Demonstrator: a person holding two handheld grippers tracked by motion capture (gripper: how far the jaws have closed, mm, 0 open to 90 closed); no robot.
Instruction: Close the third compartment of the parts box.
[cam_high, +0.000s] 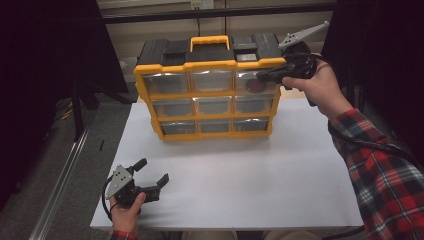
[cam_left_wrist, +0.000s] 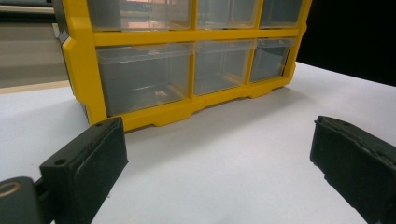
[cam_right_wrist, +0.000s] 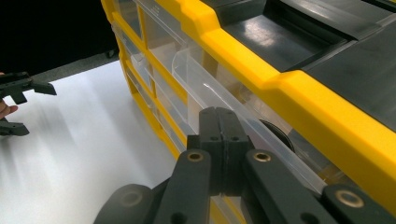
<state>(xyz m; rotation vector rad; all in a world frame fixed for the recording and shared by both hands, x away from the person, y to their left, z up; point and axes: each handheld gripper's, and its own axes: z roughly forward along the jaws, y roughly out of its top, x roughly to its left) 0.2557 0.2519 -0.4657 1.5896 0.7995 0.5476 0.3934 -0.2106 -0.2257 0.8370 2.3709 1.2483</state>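
I see the top-right drawer (cam_high: 255, 82) of the nine-drawer yellow organizer (cam_high: 210, 65) at the white table's (cam_high: 250, 180) far edge, its dark round content blurred, my right gripper (cam_high: 265, 76) pinched shut at its front, my left gripper (cam_high: 152, 172) gaping wide and empty near me.

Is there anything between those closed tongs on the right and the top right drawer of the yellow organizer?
Nothing visible. The right tongs, jaws pressed together, sit right at the clear front lip of the top right drawer of the organizer. Whether they pinch that lip or only rest against it is unclear.
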